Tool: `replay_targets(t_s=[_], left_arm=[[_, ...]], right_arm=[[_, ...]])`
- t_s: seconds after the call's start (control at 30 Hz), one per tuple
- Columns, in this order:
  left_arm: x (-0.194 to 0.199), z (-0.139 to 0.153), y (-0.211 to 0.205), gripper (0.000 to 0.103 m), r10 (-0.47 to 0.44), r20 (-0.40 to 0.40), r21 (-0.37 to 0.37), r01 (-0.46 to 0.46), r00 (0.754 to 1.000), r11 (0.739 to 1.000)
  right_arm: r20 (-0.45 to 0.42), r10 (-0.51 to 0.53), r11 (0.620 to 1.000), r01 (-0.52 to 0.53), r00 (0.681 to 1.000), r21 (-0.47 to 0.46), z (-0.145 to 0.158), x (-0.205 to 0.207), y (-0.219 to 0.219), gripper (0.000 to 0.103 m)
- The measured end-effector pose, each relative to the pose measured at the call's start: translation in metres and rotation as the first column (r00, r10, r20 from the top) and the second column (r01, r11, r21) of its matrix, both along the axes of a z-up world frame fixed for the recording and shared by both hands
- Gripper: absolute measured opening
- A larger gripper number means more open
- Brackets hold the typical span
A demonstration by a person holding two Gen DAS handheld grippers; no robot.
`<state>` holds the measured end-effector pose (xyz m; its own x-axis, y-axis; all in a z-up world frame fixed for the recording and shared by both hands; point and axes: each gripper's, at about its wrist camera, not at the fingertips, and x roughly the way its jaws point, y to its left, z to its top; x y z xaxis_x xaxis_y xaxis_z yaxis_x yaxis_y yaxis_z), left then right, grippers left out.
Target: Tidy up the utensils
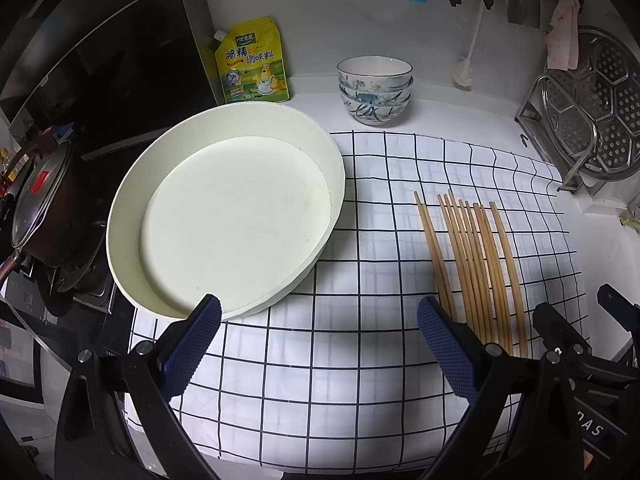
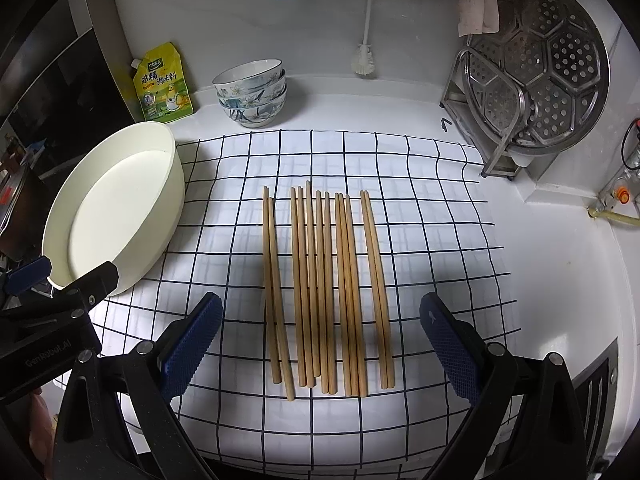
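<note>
Several wooden chopsticks [image 2: 326, 288] lie side by side on a white cloth with a dark grid [image 2: 440, 240]; in the left wrist view the chopsticks [image 1: 472, 264] sit to the right. A round cream tray [image 1: 132, 184] rests empty at the cloth's left edge, also visible as the tray [image 2: 174, 184] in the right wrist view. My left gripper [image 1: 320, 332] is open over bare cloth between tray and chopsticks. My right gripper [image 2: 320, 340] is open, its fingers standing either side of the near ends of the chopsticks, above them. The left gripper's fingers [image 2: 96, 276] show beside the tray.
A stack of floral bowls [image 1: 375, 90] and a yellow seasoning pouch [image 1: 253, 62] stand at the back wall. A metal rack with a perforated steamer plate [image 2: 536, 76] is at the right. A lidded pot [image 1: 40, 200] sits on the stove at the left. A brush [image 2: 365, 60] leans on the wall.
</note>
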<state>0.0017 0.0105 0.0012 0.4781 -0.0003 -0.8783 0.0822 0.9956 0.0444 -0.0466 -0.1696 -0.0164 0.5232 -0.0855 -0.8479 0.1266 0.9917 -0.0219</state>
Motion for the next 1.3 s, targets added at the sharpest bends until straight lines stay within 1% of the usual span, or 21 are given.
replay_targets(t_s=[0.4, 0.73, 0.97, 1.17, 1.3], left_arm=[[-0.001, 0.002, 0.001, 0.097, -0.001, 0.004, 0.001, 0.001, 1.0, 1.0], [-0.001, 0.004, 0.001, 0.097, 0.001, 0.004, 0.0, -0.001, 1.0, 1.0], [-0.002, 0.004, -0.002, 0.097, -0.008, 0.004, -0.004, 0.008, 1.0, 1.0], [-0.003, 0.0, -0.006, 0.097, -0.007, -0.006, -0.019, 0.007, 1.0, 1.0], [-0.003, -0.005, -0.011, 0.097, -0.009, -0.011, -0.034, 0.009, 1.0, 0.999]], right_arm=[[0.003, 0.007, 1.0, -0.007, 1.0, 0.004, 0.001, -0.001, 0.001, 0.094], [0.009, 0.004, 1.0, -0.004, 1.0, -0.019, 0.003, -0.003, 0.003, 0.094], [0.033, 0.002, 0.999, -0.001, 0.999, -0.033, 0.005, -0.006, 0.003, 0.094], [0.013, 0.027, 0.999, -0.028, 1.0, 0.017, 0.002, -0.008, -0.004, 0.094], [-0.008, 0.038, 0.997, -0.038, 0.999, 0.064, -0.008, -0.009, -0.015, 0.094]])
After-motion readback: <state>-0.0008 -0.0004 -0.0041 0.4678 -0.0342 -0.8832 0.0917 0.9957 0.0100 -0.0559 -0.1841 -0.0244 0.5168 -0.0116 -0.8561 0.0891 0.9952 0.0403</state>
